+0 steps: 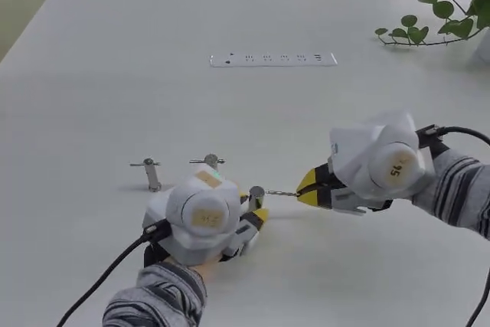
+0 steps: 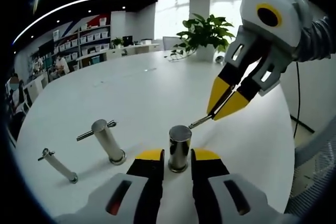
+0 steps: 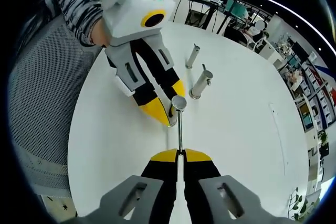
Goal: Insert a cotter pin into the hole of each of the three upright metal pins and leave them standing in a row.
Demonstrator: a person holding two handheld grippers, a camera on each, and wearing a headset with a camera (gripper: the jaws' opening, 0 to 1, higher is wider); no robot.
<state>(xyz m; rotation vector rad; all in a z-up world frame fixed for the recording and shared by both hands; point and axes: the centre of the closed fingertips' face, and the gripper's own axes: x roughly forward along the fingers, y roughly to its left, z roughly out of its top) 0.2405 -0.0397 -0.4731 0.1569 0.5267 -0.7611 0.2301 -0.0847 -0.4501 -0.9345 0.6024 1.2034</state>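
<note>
Standing upright, one metal pin (image 2: 179,148) is clasped by the left gripper (image 2: 178,157); a cotter pin (image 3: 180,129), pinched in the right gripper (image 3: 180,154), is held at its head.

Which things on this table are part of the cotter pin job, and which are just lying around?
Job: third metal pin in left gripper; cotter pin in right gripper; two fitted pins.
Lying about: power strip; potted plant.
</note>
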